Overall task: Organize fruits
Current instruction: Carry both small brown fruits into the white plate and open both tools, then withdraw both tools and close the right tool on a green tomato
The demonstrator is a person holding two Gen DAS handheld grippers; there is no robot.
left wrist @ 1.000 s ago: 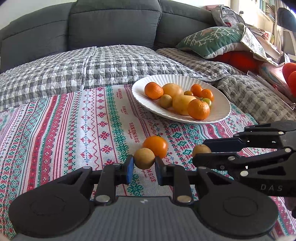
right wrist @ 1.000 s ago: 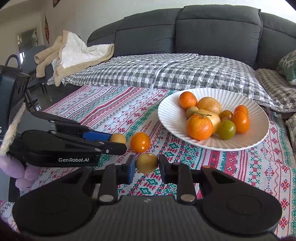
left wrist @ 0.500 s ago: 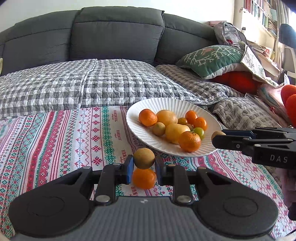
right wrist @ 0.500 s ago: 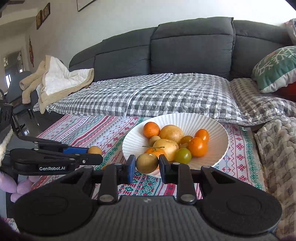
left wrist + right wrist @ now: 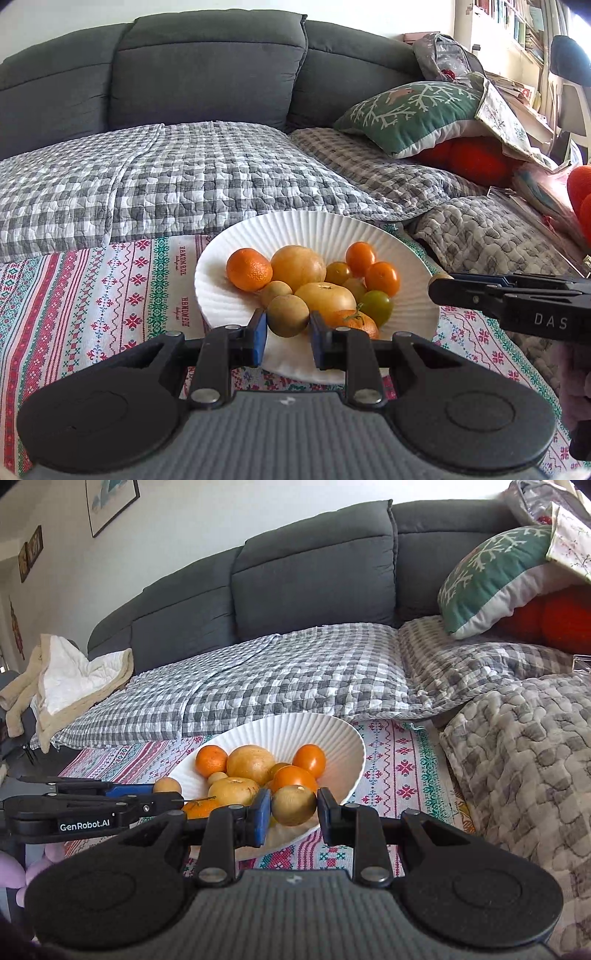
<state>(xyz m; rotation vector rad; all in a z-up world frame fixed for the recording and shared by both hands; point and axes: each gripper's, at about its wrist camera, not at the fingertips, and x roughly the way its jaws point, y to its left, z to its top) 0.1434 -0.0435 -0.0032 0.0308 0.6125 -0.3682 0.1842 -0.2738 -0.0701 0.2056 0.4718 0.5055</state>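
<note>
A white ribbed plate [image 5: 317,232] holds several oranges, yellow fruits and a green one; it also shows in the right wrist view [image 5: 295,731]. My left gripper [image 5: 287,334] is shut on a small brown round fruit [image 5: 288,315], held over the plate's near rim. My right gripper [image 5: 293,810] is shut on a similar brown fruit [image 5: 294,805], over the plate's near right rim. Each gripper shows from the side in the other's view, the right one [image 5: 517,299] and the left one [image 5: 92,805], each with its fruit at the tip.
The plate sits on a patterned red-green-white cloth [image 5: 92,288]. Behind is a grey sofa [image 5: 207,70] with a checked quilt [image 5: 166,177]. A green cushion [image 5: 413,110] and a grey blanket [image 5: 524,738] lie at the right.
Both grippers have lifted their brown fruits off the cloth and carried them forward to the plate. The orange left on the cloth has passed out of view.
</note>
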